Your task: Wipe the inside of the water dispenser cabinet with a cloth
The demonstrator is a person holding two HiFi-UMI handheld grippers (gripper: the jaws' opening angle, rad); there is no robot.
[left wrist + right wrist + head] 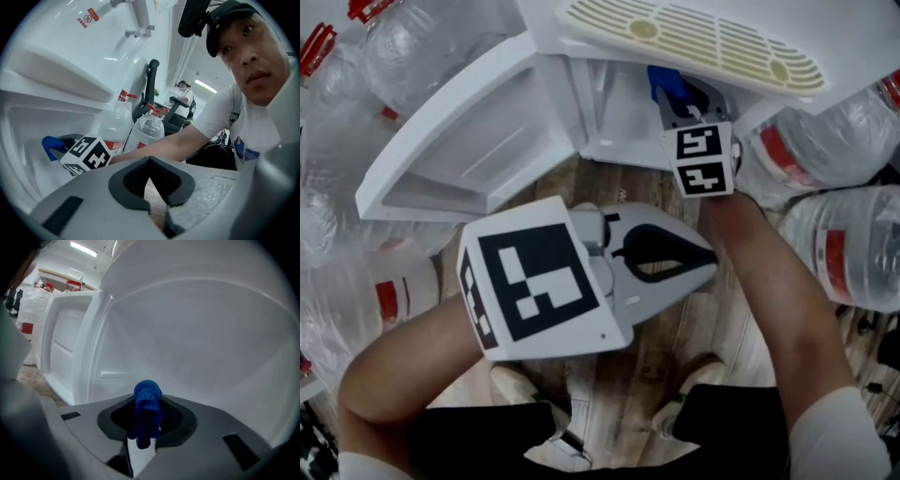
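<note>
Head view: left gripper (709,257) was nearest the camera, low in the scene over the wooden floor (623,384), its 2 jaws clenched tip to tip on nothing. Beyond it, the right gripper (677,109) reached into the open white cabinet (614,117) with a blue cloth (667,82) pinched at its tips, against the far right of the interior. The cabinet door (459,141) stood swung out to the left. A slotted drip grille (694,37) lay above the opening, and water bottles (844,244) stood on both sides.

Left gripper view: the left gripper (149,161) showed its pads meeting at the tips, with only floor visible through the gap behind them. Far left, the right gripper's marker cube (86,154) and the cloth (49,146) sat inside the cabinet; 2 bottles (147,133) stood behind the forearm.

Right gripper view: the right gripper (147,401) grasped the bunched cloth (147,413) between its jaws, facing the cabinet's bare white inner wall (201,348), with the door (65,348) at left.
</note>
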